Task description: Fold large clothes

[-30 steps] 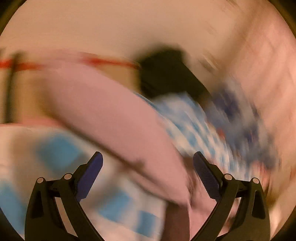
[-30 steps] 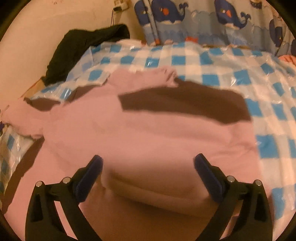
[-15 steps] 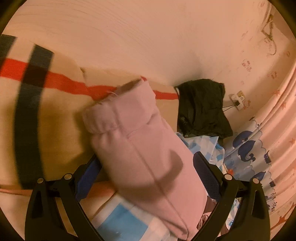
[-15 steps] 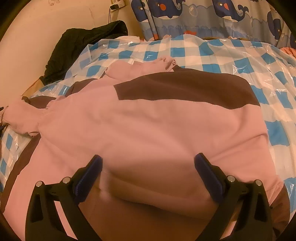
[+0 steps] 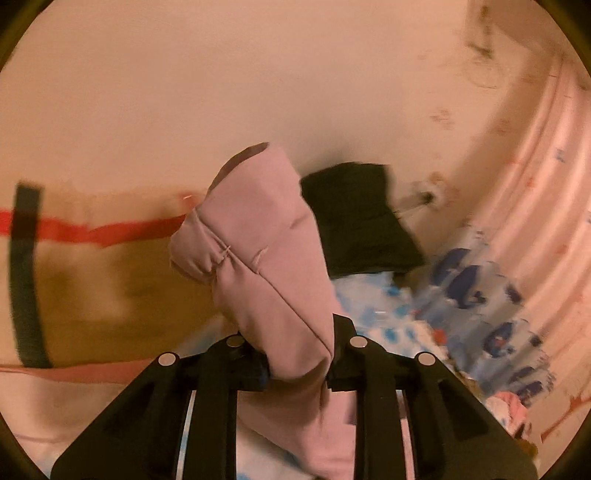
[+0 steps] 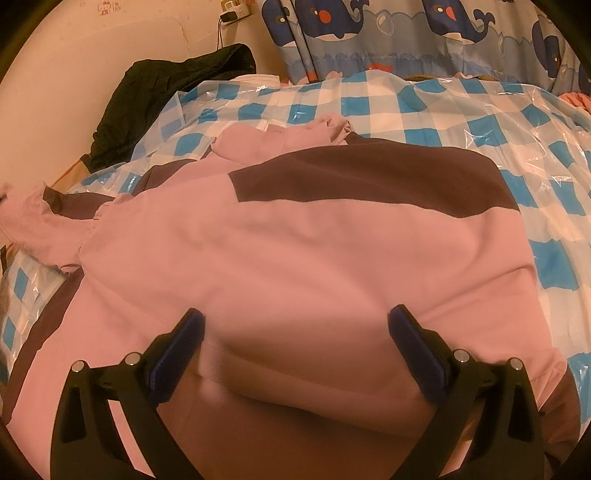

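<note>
The pink-and-brown fleece sweatshirt [image 6: 303, 258] lies spread on the blue-and-white checked plastic-covered bed [image 6: 461, 110]. The left gripper [image 5: 297, 363] is clamped on its pink cuffed sleeve [image 5: 258, 236], lifted clear; the right gripper [image 6: 295, 347] hovers spread over the body. The sleeve-fold seems underway: next, carry the sleeve across the chest and lay it flat

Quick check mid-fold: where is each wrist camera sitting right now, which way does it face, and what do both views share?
Left wrist: rides the left gripper, facing the wall; its black fingers are shut on the pink sleeve.
Right wrist: rides the right gripper, looking down across the pink-and-brown sweatshirt on the checkered cover; fingers apart above it.
Shared: the black garment, whale curtain, wall outlet.
</note>
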Demonstrator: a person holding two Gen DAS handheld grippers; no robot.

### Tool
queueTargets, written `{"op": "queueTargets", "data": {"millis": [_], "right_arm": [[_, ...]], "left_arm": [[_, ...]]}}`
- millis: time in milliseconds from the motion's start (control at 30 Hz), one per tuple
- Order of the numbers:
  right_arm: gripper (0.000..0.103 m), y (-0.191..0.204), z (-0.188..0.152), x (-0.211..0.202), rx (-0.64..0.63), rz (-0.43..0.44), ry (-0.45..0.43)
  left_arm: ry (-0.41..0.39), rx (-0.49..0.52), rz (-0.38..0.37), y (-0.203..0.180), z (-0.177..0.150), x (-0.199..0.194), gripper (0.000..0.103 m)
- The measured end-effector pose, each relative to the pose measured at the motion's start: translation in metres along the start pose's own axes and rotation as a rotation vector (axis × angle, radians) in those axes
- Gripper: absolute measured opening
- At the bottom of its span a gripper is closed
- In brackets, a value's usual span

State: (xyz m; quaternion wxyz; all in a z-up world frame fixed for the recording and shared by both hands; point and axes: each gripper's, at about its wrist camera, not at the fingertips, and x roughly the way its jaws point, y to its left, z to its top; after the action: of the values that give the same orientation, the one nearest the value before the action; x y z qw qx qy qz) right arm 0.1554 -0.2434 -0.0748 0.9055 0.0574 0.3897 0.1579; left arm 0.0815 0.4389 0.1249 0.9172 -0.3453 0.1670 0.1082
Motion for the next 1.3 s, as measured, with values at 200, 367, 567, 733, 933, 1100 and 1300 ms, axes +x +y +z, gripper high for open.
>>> {"op": "queueTargets", "data": {"millis": [200, 367, 567, 733, 933, 1100, 1300], "right_arm": [[0.096, -0.011, 0.003, -0.013, 0.064, 0.085, -0.056], [0.096, -0.049, 0.016, -0.029, 0.314, 0.393, -0.131], [0.096, -0.106, 0.031, -0.046, 0.593, 0.670, -0.206], [0.096, -0.144, 0.030, -0.042, 0.719, 0.804, -0.218], [0.096, -0.162, 0.023, -0.024, 0.820, 0.941, -0.218], [0.096, -0.174, 0.019, -0.018, 0.881, 0.995, -0.212], [0.096, -0.164, 0.030, -0.019, 0.840, 0.896, -0.125]], "left_arm": [[-0.011, 0.117, -0.218, -0.129, -0.009, -0.026, 0.016], [0.050, 0.221, -0.422, -0.251, -0.064, -0.036, 0.016], [0.238, 0.354, -0.584, -0.362, -0.201, -0.001, 0.015], [0.432, 0.470, -0.593, -0.402, -0.344, 0.054, 0.015], [0.760, 0.608, -0.468, -0.395, -0.481, 0.128, 0.033], [0.851, 0.765, -0.522, -0.397, -0.507, 0.107, 0.062], [0.645, 1.011, -0.532, -0.407, -0.445, 0.039, 0.078]]}}
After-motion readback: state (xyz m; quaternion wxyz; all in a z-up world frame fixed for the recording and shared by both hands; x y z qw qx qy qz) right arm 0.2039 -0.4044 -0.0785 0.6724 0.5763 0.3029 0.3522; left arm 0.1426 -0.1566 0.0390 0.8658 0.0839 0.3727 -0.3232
